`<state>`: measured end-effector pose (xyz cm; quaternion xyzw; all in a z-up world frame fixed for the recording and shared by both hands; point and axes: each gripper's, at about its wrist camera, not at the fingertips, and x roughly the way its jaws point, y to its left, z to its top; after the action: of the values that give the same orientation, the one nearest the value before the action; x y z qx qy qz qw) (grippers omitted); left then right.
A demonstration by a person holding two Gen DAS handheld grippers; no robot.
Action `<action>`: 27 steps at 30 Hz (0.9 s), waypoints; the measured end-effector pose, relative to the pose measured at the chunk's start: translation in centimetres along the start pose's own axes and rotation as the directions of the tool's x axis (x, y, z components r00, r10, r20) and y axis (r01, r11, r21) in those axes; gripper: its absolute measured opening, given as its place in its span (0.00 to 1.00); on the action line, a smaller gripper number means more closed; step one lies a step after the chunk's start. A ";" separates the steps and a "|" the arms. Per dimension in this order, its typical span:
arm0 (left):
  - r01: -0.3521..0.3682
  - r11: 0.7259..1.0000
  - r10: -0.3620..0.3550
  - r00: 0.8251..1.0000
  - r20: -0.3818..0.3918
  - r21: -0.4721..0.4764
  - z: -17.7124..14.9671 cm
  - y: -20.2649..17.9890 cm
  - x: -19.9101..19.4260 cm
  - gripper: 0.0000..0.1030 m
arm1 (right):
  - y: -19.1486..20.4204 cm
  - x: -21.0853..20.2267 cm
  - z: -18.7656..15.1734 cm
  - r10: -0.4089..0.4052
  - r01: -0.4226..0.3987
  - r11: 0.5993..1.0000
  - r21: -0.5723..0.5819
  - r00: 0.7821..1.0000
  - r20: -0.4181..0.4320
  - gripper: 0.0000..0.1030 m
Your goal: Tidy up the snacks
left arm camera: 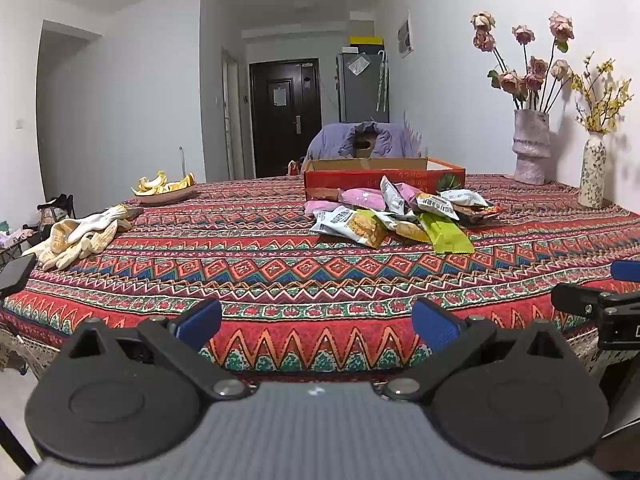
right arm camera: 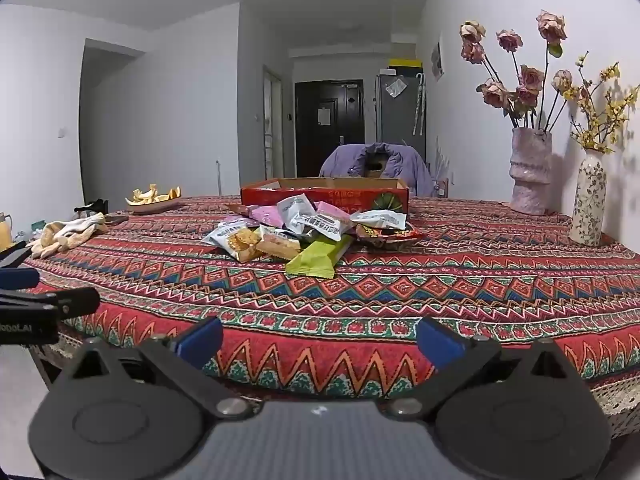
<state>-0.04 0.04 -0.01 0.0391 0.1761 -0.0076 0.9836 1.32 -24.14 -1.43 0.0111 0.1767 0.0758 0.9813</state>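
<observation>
The snack packets (right arm camera: pixel 304 228) are lying heaped mid-table, touching the front of the open red box (right arm camera: pixel 324 194), presumably so they can be sorted into it; nothing is being gripped; the left gripper (left arm camera: pixel 316 324) and right gripper (right arm camera: pixel 320 340) are being held spread wide, empty, at the near edge of the patterned tablecloth (right arm camera: pixel 480 288), seemingly ready for a first reach.

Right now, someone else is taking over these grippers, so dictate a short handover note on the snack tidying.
Left hand-held gripper: open, empty, at the near table edge.
Right hand-held gripper: open, empty, beside it.
Snack packets: all heaped loose on the tablecloth, just in front of the red cardboard box.
Done: nothing visible yet.
Left: sort the whole pile, probably into the box.
</observation>
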 end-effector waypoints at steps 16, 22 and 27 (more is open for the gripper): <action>-0.005 1.000 0.005 1.000 0.006 -0.024 0.5 0.3 -0.2 1.00 | -0.1 0.0 -0.1 0.005 -0.005 1.000 0.007 1.000 -0.001 1.00; -0.007 0.999 0.007 1.000 0.007 -0.033 0.5 0.5 -0.3 1.00 | -0.1 0.1 -0.1 0.004 -0.004 1.000 0.005 1.000 0.004 1.00; -0.016 0.999 0.017 1.000 0.009 -0.034 0.5 0.6 -0.3 1.00 | 0.0 0.0 0.0 0.003 -0.003 1.000 -0.005 1.000 0.008 1.00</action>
<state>-0.14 0.57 0.63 0.0240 0.1712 0.0032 0.9849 1.27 -24.15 -1.45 0.0091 0.1728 0.0779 0.9818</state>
